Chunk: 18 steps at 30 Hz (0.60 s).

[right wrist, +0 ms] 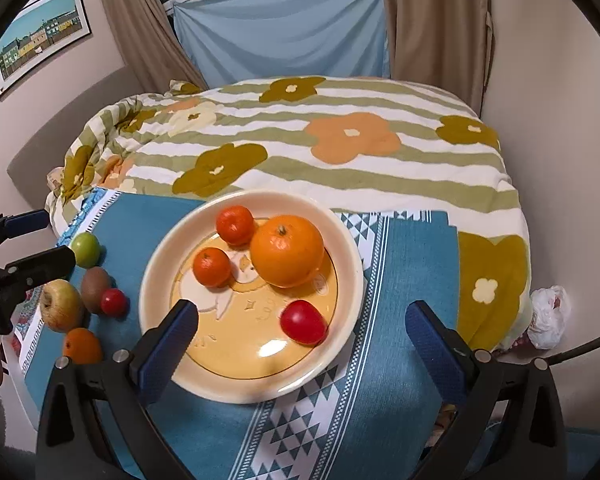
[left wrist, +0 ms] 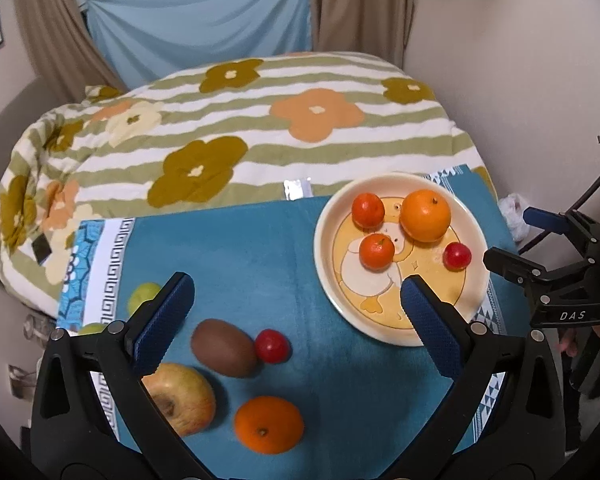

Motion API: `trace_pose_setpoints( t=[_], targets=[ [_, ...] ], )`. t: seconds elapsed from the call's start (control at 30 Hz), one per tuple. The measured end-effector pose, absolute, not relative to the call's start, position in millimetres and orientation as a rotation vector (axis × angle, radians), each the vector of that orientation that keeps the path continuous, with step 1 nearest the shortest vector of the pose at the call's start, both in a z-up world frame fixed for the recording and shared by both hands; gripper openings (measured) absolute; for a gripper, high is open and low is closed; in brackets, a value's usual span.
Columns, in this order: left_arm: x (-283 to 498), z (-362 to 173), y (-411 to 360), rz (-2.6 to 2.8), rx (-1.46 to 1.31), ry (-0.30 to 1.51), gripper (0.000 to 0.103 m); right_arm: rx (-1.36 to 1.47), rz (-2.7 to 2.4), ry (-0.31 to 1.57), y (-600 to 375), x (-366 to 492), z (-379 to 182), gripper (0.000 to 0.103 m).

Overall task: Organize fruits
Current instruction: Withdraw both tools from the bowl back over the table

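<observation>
A cream plate (left wrist: 324,264) (right wrist: 156,280) with a duck picture holds a big orange (left wrist: 425,214) (right wrist: 287,250), two mandarins (left wrist: 368,210) (left wrist: 376,252) and a small red fruit (left wrist: 457,255) (right wrist: 303,322). On the teal cloth to its left lie a kiwi (left wrist: 224,347) (right wrist: 95,283), a red fruit (left wrist: 272,345) (right wrist: 113,302), an apple (left wrist: 182,398) (right wrist: 60,305), an orange (left wrist: 269,424) (right wrist: 82,346) and a green fruit (left wrist: 144,295) (right wrist: 85,249). My left gripper (left wrist: 296,300) is open and empty above the loose fruit. My right gripper (right wrist: 300,320) is open and empty over the plate's near side.
The teal cloth (left wrist: 260,256) lies on a bed with a flowered striped blanket (left wrist: 260,136). A wall stands close on the right. A white plastic bag (right wrist: 548,316) lies off the bed's right edge. Curtains and a blue sheet hang at the back.
</observation>
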<state>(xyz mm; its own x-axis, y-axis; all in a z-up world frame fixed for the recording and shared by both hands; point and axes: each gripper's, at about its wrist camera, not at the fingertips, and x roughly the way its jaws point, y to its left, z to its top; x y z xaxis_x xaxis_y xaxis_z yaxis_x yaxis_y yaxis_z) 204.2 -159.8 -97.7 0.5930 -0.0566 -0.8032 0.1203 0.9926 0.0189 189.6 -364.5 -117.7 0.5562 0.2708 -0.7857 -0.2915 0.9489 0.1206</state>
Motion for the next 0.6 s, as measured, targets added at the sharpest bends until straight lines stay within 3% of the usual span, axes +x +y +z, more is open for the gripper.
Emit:
trace_pose_setpoints(
  t=[0.6],
  targets=[
    [139.5,-41.8,-18.1,-0.009,0.048,0.845,0.103,-0.002,0.306,0.901,-294.2,134.2,-58.0,0.103]
  ],
)
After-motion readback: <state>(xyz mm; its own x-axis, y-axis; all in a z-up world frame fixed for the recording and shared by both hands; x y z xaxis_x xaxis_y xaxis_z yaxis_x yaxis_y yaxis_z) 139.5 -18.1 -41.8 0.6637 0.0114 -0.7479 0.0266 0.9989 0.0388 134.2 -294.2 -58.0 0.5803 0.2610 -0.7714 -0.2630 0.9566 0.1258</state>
